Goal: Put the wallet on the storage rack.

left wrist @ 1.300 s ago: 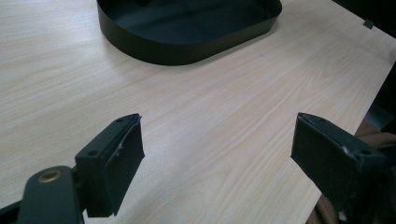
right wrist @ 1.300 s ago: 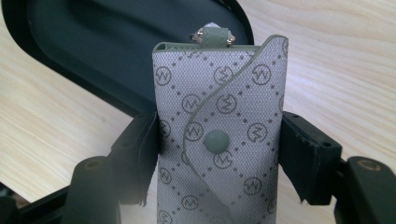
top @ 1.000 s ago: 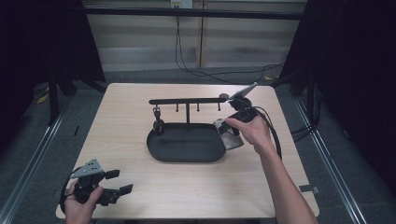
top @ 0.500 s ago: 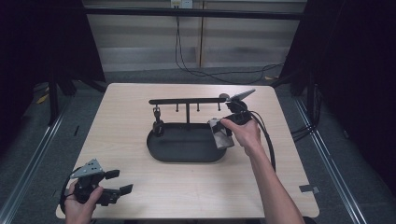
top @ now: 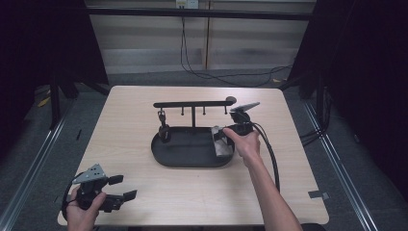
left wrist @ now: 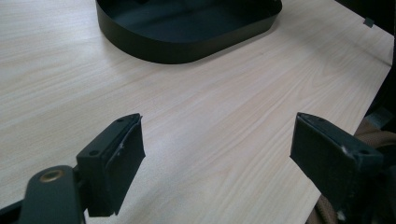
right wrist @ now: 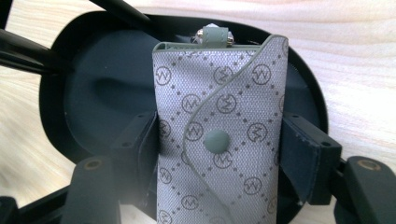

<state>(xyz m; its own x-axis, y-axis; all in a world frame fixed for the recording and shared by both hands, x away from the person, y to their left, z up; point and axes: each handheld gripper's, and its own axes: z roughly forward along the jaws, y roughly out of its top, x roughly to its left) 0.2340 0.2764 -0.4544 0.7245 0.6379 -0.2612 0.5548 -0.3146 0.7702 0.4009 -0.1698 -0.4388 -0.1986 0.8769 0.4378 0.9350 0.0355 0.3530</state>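
Since a second before, the right gripper [top: 222,139] had carried the grey patterned pouch [right wrist: 219,135] slightly leftward and lower, further over the black tray [top: 192,156]. Its jaws were pinching the pouch by both long edges, one pad against each side, with the snap button midway between them and the pouch's metal-tipped end pointing away from the jaws. The tray's dark floor lay behind the pouch. The left gripper [left wrist: 217,161] had stayed near the table's [top: 298,144] front left corner, jaws spread wide with nothing but bare wood between them; the tray's rim lay well beyond the jaw tips.
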